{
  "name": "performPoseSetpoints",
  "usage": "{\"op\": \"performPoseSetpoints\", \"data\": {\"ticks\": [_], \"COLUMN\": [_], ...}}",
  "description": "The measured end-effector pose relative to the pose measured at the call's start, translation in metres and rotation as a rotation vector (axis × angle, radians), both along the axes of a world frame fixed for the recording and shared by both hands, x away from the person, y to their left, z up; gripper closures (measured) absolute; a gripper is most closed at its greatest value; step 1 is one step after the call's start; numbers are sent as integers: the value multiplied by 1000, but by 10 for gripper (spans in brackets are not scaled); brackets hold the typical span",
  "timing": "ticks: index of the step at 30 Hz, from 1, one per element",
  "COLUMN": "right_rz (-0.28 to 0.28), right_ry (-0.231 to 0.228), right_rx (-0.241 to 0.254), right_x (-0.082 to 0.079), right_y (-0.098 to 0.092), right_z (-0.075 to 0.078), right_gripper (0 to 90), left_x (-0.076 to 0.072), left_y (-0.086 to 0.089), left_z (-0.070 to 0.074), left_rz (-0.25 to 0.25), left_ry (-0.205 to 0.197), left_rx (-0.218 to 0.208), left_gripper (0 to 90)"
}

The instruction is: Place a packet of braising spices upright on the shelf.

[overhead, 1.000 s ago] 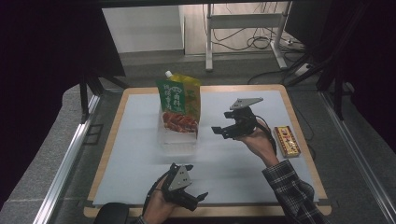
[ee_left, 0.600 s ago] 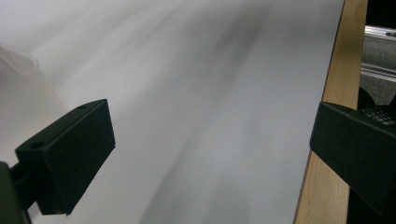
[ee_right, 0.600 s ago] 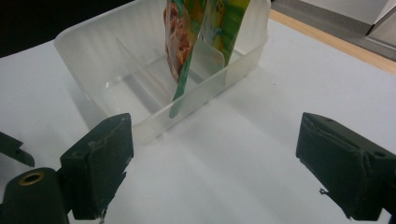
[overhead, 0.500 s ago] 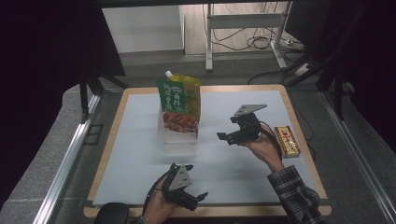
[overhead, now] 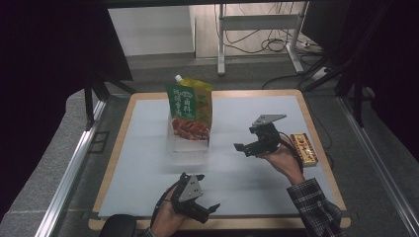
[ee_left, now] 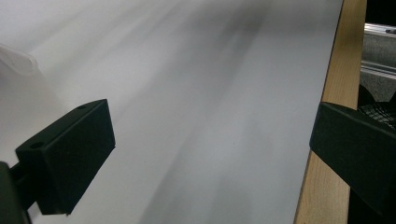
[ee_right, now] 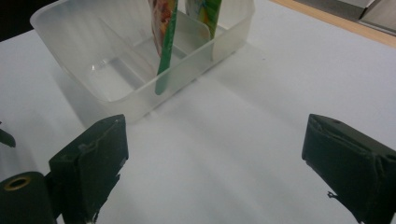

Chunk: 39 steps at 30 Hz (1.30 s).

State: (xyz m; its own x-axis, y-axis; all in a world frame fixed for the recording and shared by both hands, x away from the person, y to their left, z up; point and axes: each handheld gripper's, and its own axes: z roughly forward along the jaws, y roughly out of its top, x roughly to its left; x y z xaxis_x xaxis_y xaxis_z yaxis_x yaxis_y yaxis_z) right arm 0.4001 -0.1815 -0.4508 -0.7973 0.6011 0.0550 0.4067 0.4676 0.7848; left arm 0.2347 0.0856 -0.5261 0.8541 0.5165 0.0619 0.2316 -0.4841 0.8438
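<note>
High view: right gripper hangs over the white mat, right of a clear plastic bin, jaws spread and empty; they have just been opening wider. Left gripper rests near the table's front edge, jaws likewise apart, nothing between them. Two stand-up pouches sit upright in the bin at mat centre, leaning on its divider. A small red-and-gold box lies near the mat's right edge, just beyond the right hand.

Handling, judged: the pouches look like soft, glossy film, likely slippery and prone to buckling; contents give moderate weight low down. Best hold seems the flat top seam or beside the spout cap, pinching across the thin faces. The bin appears light, thin-walled and likely to slide if nudged.
</note>
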Motion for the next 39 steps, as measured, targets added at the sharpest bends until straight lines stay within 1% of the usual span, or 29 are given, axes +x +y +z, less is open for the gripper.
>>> {"op": "performPoseSetpoints", "data": {"ticks": [6,10,13,17,19,20,24,26,29,30,31,32,35,38,39], "right_rz": [-20,-38,-55,-66,-75,-83,-102,-118,-149,-160,-163,-161,-188,-231,-245], "right_ry": [8,9,18,21,19,23,38,37,49,60,73,76,73,64,68], "right_rx": [-21,-47,-56,-71,-89,-99,-114,-119,-121,-124,-122,-119,-119,-128,-131], "right_x": [0,0,0,0,-1,-1,-1,-1,0,0,0,0,1,2,2], "right_y": [-6,-11,-15,-22,-25,-26,-31,-36,-43,-45,-48,-51,-60,-70,-74], "right_z": [-3,-5,-7,-8,-10,-10,-12,-12,-12,-12,-13,-13,-14,-14,-14], "right_gripper": [57,54,52,53,52,51,49,50,54,58,60,62,69,76,79], "left_x": [1,0,-1,0,0,0,1,2,4,4,5,5,5,4,4], "left_y": [1,0,-1,-1,0,0,3,5,9,10,11,11,11,10,9], "left_z": [0,0,-1,0,0,0,1,1,2,2,2,3,2,2,2], "left_rz": [3,-5,-8,-5,-4,-2,8,20,33,36,39,41,38,34,34], "left_ry": [2,1,0,-2,-1,-3,-4,-4,-3,-2,-2,-2,-1,-3,-3], "left_rx": [-5,5,7,7,4,4,-1,-7,-16,-19,-20,-18,-17,-12,-11], "left_gripper": [0,0,0,0,0,0,0,0,0,0,0,1,1,1,1]}}
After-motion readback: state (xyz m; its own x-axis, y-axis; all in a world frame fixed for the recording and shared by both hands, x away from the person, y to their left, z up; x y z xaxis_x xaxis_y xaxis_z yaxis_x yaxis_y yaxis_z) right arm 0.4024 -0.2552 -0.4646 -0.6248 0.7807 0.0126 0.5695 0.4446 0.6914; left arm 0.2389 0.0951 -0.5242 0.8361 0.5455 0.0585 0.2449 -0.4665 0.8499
